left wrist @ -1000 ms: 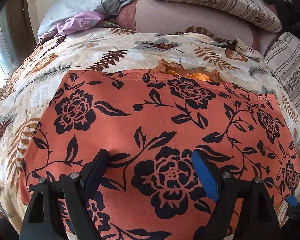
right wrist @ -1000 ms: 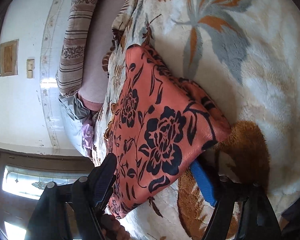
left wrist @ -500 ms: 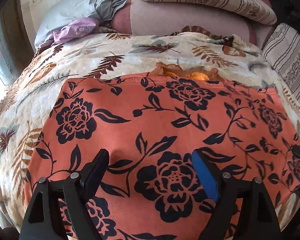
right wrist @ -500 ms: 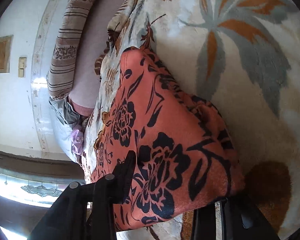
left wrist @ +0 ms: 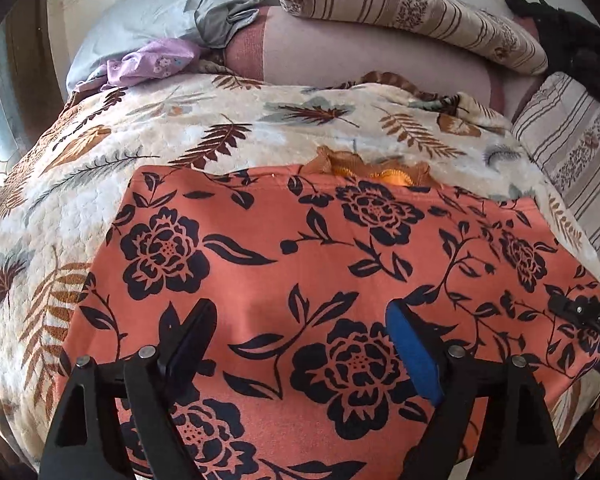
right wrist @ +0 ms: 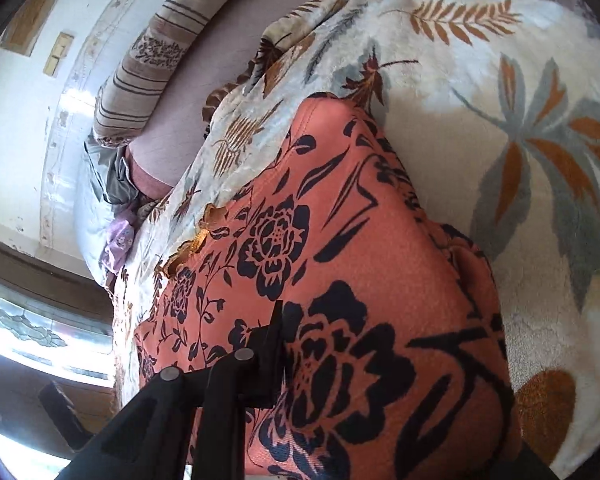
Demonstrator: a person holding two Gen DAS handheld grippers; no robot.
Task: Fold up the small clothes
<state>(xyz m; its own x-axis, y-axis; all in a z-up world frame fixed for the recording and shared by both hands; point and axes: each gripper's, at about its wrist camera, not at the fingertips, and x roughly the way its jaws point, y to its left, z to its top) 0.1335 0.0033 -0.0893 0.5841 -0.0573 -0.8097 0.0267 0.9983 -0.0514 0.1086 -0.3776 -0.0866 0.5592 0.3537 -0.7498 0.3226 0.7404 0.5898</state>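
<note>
left hand-held gripper wide open above orange floral garment | right hand-held gripper closing on its 3 o'clock edge | blanket bare at 9 o'clock | no legible writing

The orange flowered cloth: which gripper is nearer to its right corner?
Right. The right gripper is closing on the orange flowered cloth at that corner, fabric between its jaws. The left gripper hangs open over the cloth's near middle, gripping nothing.

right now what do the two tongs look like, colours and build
Left tongs: black angular plastic arms with silver rivets, one finger pad bright blue, the other dark navy. Right tongs: the same black frame and silver rivets; its pads are hidden by the cloth.
</note>
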